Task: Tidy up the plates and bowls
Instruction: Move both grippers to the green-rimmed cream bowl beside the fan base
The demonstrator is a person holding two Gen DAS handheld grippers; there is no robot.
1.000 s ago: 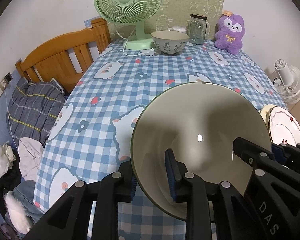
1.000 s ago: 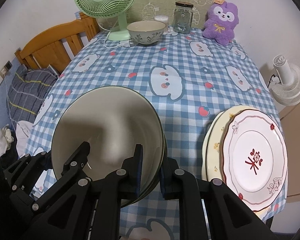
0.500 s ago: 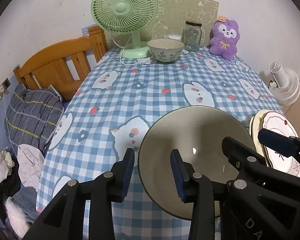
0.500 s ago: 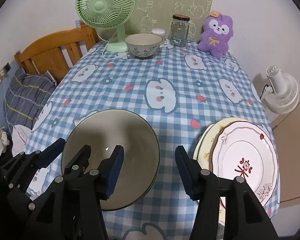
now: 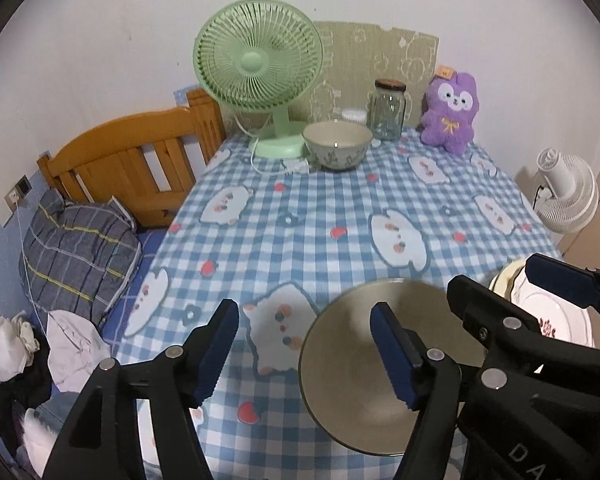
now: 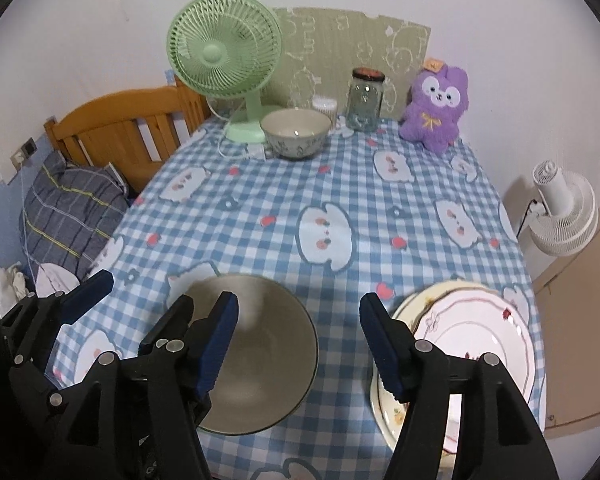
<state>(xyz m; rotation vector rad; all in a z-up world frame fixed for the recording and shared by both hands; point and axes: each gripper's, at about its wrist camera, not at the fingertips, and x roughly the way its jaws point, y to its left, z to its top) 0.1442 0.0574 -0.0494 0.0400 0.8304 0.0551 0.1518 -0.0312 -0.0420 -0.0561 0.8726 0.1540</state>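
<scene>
— Blue-checked tablecloth (image 6: 380, 184) under both your tools. How do your jaws stand?

— Your left gripper (image 5: 306, 350) has just been opening, and its jaws are spread wide with nothing pressed between them. Your right gripper (image 6: 298, 346) has likewise just been opening; its pads are apart and touch nothing.

— Where is the big bowl?

— The large bowl (image 6: 268, 344) sits on the cloth, free of both tools. In the left wrist view your right-hand finger of the left gripper lies across its hollow; in the right wrist view the left-hand finger of your right gripper overlaps its near rim. I cannot tell whether a second bowl lies under it.

— And the plates?

— The stack of plates (image 6: 484, 336) lies just right of your right jaws, a red-patterned plate on top of a cream one, near the table's edge.

— Farther out?

— Well beyond your jaws, a small patterned bowl (image 5: 337, 144) stands beside the green fan (image 5: 260, 64), then a glass jar (image 5: 389, 109) and a purple plush toy (image 5: 450, 114) by the wall.
</scene>
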